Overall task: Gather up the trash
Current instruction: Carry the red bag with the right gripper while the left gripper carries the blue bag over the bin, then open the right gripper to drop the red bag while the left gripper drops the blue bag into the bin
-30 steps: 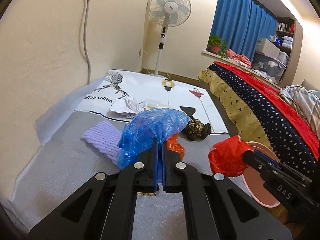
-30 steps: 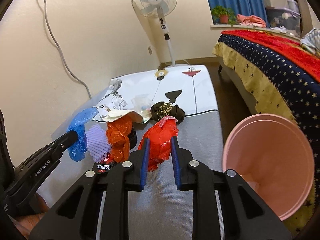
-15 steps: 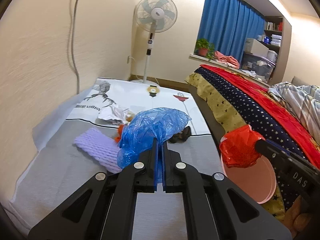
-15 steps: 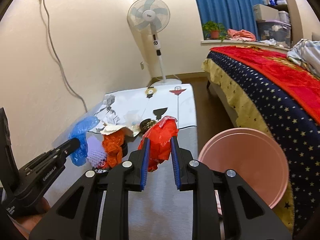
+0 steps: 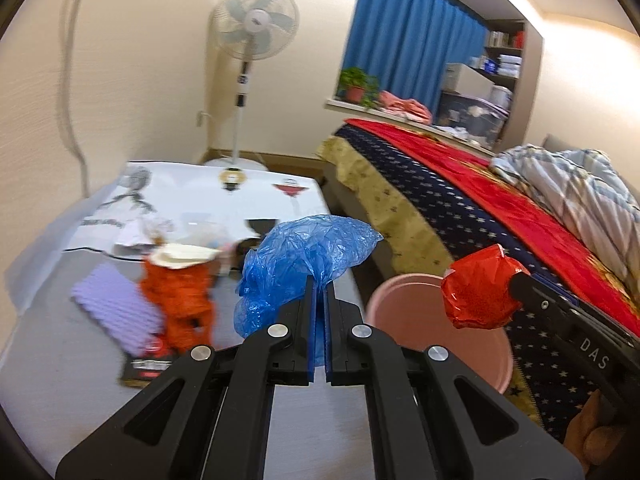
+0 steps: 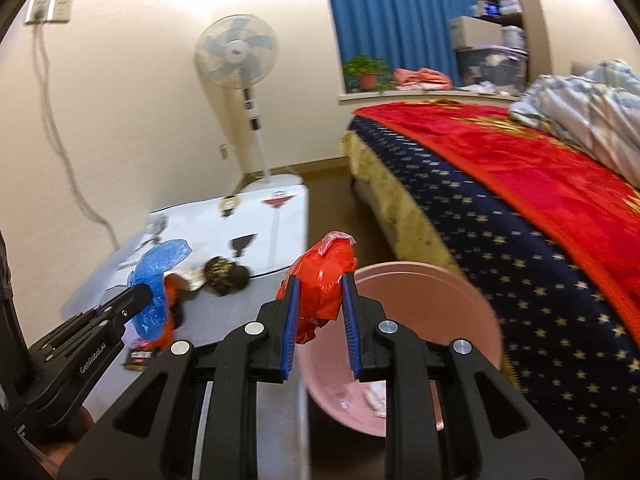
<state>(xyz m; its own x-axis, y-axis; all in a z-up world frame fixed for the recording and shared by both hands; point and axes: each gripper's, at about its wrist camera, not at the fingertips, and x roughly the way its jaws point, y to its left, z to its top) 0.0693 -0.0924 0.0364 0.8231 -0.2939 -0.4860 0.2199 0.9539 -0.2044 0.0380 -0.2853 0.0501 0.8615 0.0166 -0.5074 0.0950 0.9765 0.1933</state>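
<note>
Left gripper (image 5: 318, 300): I see it pinching crumpled blue plastic bag (image 5: 304, 256).
Right gripper (image 6: 320, 304): I see it clamping crumpled red plastic bag (image 6: 322, 280).
Round pink plastic bin (image 6: 452, 304): at four o'clock.

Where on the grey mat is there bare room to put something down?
Free: the near strip of the grey mat, in front of the purple foam sheet, and the white patterned cloth toward the fan. Crowded: around the orange bag.
</note>
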